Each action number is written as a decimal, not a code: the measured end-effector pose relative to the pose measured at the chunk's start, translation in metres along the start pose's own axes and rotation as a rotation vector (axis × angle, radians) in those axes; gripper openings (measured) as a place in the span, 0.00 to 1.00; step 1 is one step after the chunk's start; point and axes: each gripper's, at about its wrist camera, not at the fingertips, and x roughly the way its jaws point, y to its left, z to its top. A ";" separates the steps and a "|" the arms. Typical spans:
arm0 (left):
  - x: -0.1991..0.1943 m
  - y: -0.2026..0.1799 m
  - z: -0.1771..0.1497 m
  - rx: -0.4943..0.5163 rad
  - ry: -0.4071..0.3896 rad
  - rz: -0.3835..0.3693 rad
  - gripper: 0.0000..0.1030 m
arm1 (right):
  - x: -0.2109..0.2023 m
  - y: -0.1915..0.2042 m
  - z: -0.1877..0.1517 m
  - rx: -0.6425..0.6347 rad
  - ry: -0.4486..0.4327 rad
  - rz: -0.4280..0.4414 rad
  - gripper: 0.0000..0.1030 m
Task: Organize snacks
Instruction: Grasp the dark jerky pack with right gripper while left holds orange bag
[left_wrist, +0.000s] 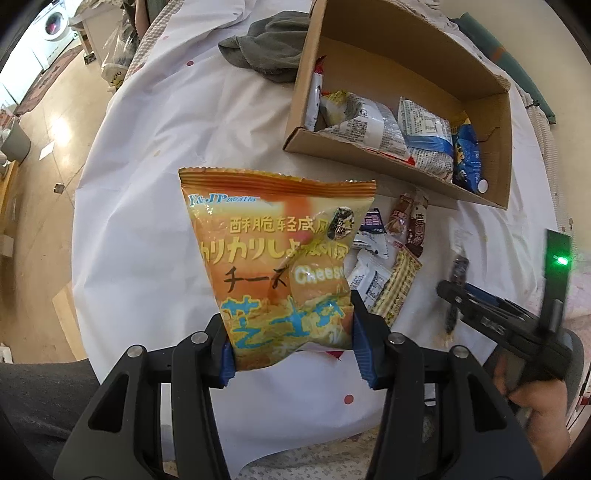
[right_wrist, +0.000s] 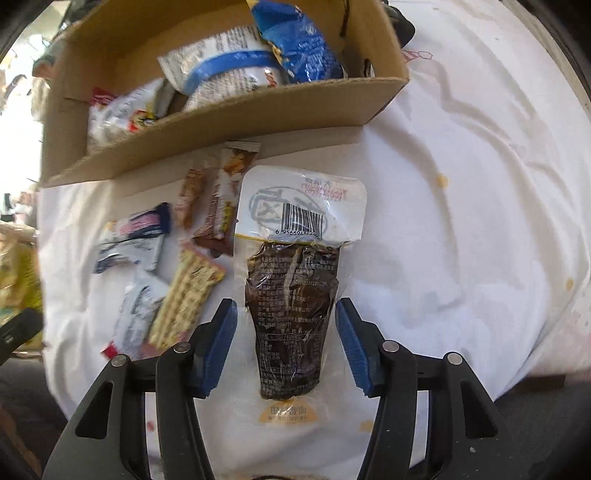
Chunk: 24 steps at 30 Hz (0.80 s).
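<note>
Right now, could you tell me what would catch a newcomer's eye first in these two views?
The orange cheese snack bag fills the middle of the left wrist view, clamped in the left gripper. In the right wrist view a dark vacuum-packed snack lies between the right gripper's pads, which stand apart from it. Behind both sits a cardboard box with packets inside.

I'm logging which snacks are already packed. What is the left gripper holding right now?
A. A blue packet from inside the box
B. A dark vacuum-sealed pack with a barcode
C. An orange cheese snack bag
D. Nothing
C: the left gripper has its fingers pressed against both sides of the orange cheese snack bag, outside the cardboard box.
</note>
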 end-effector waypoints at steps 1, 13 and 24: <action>0.000 0.000 0.000 0.001 -0.002 0.005 0.46 | -0.004 -0.001 -0.004 0.003 -0.002 0.019 0.56; -0.021 -0.002 0.008 0.012 -0.131 0.038 0.46 | -0.080 0.025 -0.002 -0.098 -0.232 0.328 0.56; -0.046 -0.040 0.072 0.113 -0.211 0.026 0.46 | -0.098 0.016 0.070 -0.085 -0.402 0.370 0.56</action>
